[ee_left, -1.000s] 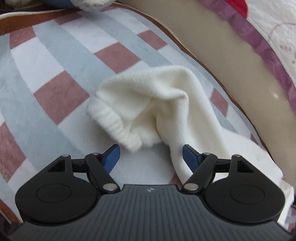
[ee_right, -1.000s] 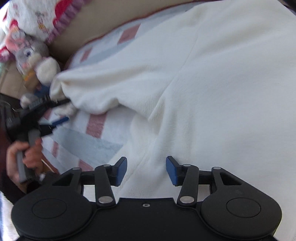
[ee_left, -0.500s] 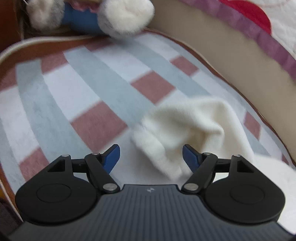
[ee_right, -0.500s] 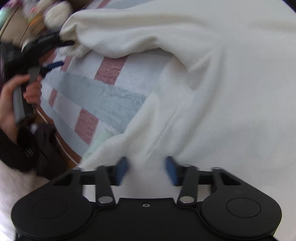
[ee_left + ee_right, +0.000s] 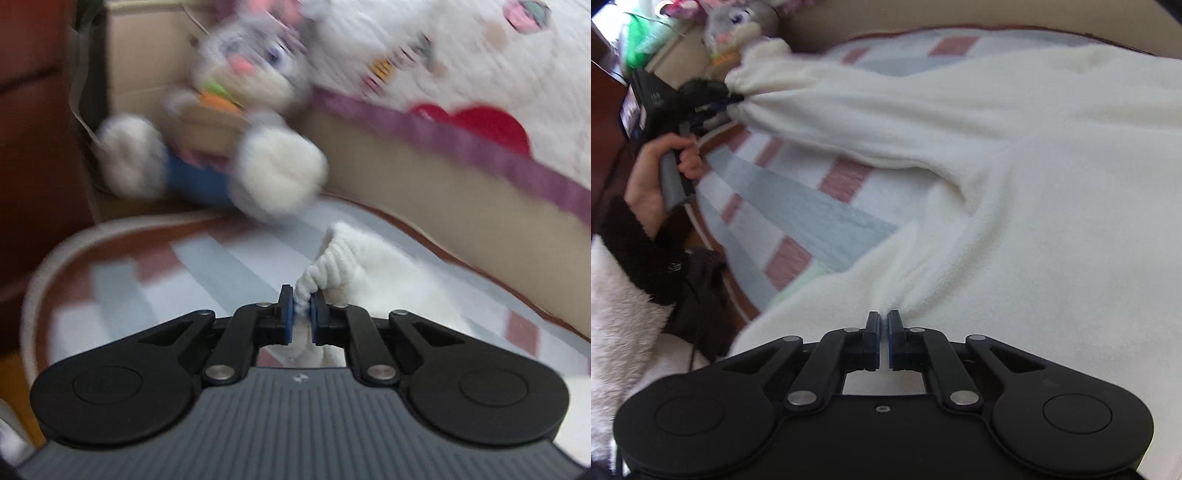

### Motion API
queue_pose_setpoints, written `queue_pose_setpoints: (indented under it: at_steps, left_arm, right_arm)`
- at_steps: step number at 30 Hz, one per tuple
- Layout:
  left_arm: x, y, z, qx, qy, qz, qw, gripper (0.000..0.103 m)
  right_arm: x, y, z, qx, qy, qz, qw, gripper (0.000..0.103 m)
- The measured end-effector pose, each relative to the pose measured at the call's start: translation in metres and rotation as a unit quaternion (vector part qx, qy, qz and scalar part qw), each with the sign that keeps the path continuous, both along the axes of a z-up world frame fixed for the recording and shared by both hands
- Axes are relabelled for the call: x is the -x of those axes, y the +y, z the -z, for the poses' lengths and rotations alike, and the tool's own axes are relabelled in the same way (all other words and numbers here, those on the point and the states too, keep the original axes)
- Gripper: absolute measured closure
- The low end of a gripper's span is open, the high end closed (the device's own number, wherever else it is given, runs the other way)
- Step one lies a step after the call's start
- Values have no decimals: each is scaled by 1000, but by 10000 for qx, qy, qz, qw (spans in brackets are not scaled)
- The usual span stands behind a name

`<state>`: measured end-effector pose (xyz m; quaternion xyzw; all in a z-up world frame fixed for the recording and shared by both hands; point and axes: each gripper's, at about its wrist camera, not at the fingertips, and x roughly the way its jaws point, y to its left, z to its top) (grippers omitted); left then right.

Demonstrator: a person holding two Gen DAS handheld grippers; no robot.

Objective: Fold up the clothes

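- Fleece garment (image 5: 1015,177), cream-white, lay spread over a checked blanket (image 5: 812,218) of grey, white and dusty-pink squares, covering most of the right wrist view.
- One sleeve (image 5: 849,99) stretched out to the left, pulled taut toward the left tongs (image 5: 718,103), which a hand (image 5: 653,177) in a dark fuzzy cuff held by the grip.
- In the left wrist view, the left tongs (image 5: 303,312) were clamped on the ribbed cuff (image 5: 332,266) of that sleeve, with the blue pads pressed against the knit from both sides.
- The right tongs (image 5: 883,323) were closed together on a pinch of the garment's lower edge, and small creases in the fleece ran up from the tips.
- A stuffed rabbit (image 5: 236,122), blurred, sat beyond the blanket's edge, near the cuff.
- A white quilt (image 5: 461,74) with a purple border and red shapes lay to the right of the rabbit.
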<state>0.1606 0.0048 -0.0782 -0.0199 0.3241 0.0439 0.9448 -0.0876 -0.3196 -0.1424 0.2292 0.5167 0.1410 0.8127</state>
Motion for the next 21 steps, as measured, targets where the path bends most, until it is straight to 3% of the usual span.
queue_pose_setpoints:
  at_steps: [2,5,6,8,10,12,15,16,17,21]
  left_arm:
    - [4,-1,-8,-437,-205,-91,9988,85]
    - [10,-21,-1,-623,150,47,9979,65]
    - [17,-28,-2,-444,292,246,9983,56]
    - [33,-35,1,263,656,790,9944,49]
    - [44,-46,10,1036,1259,1360,9772,47]
    - [51,-62,23,1676,1948,1911,9473,47]
    - [65,-90,43,1917,2676,2437,9123,47]
    - [70,-100,50,1971,2905,2599,8996,47]
    - [73,-108,55,1882,3033,2675,8950,47]
    - [80,-129,63,1155,2872,2840,9075,47]
  right_arm:
    - [-2,-3,-3,-106,-75,-22,9999,97]
    - [-9,-9,-4,-493,-205,100,9985,100]
    - [-11,-12,-4,-754,-285,194,9966,100]
    - [-17,-16,-4,-1116,-323,385,9925,100]
    - [-21,-14,-6,-771,-173,477,9957,100]
    - [-19,-13,-9,-317,-40,428,9986,94]
    - [-12,-16,-10,8,139,418,9990,84]
    - [-8,-19,-9,-1,184,438,9989,74]
    - [-5,-22,-8,-11,230,457,9987,65]
    - [7,-17,1,17,334,220,9992,60]
